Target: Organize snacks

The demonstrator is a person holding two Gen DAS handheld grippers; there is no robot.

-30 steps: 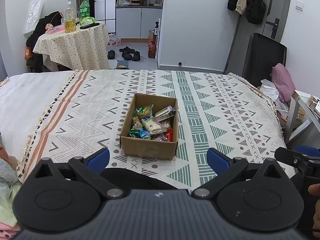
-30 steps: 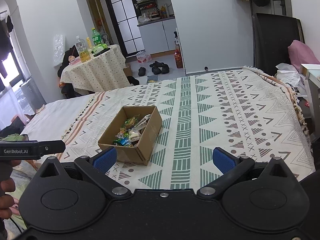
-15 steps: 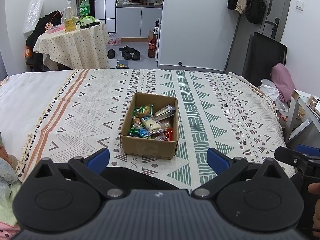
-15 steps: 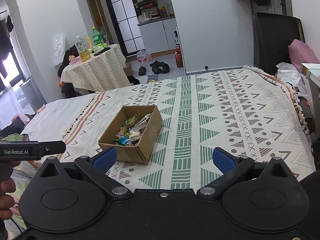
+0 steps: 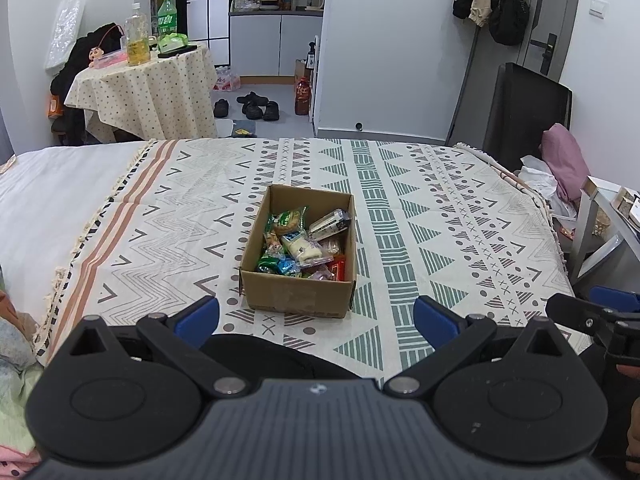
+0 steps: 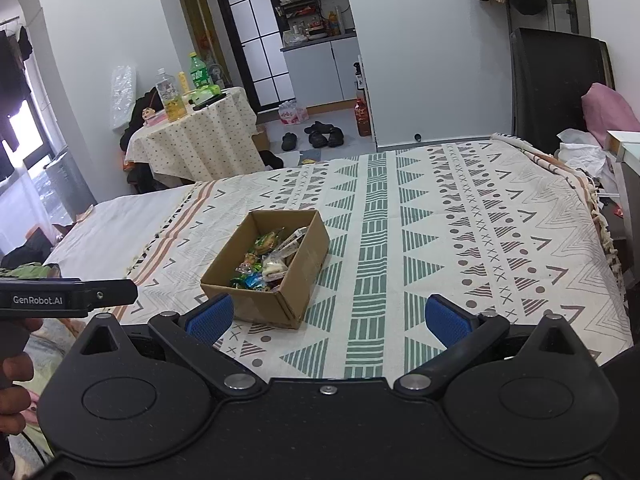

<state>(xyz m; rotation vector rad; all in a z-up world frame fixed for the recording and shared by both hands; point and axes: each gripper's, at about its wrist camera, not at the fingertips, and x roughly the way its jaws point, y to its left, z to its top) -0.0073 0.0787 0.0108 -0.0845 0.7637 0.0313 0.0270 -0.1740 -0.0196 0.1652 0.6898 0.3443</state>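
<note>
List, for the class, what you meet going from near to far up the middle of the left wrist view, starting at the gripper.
left gripper → cardboard box of snacks → patterned bedspread → shoes on the floor → kitchen cabinets

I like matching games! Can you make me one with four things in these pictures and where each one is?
Things:
1. snack packets
2. cardboard box
3. green bottle
4. black shoes

Places:
A. on the round table
B. on the floor by the doorway
C. inside the box
D. on the patterned bedspread

Pairs: 1-C, 2-D, 3-A, 4-B
</note>
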